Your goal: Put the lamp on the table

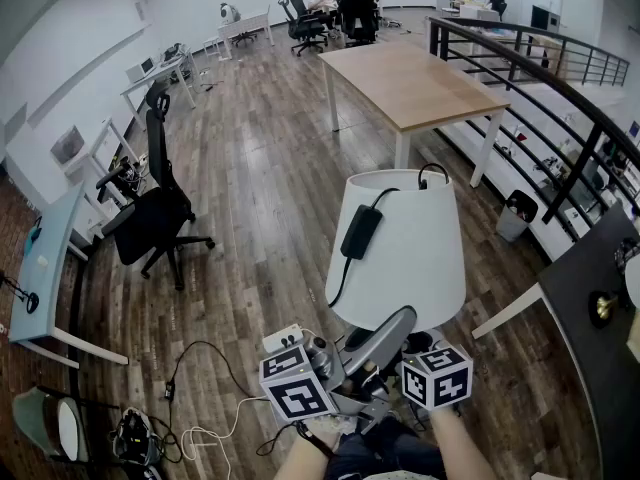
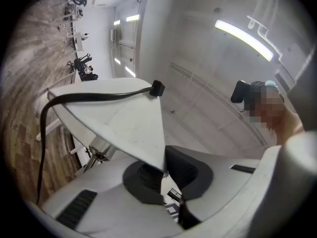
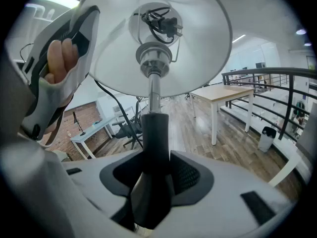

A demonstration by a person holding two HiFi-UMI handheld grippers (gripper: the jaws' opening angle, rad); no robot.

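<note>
The lamp (image 1: 398,248) shade hides its stem (image 3: 152,90) in the head view.

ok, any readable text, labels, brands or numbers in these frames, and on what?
No readable text in any view.
Square markers on left cube and right cube: black-and-white patterns only, no letters or digits.
The lamp is plain white; its adapter shows no legible print.
Anything on the far desks is too small to read.
</note>
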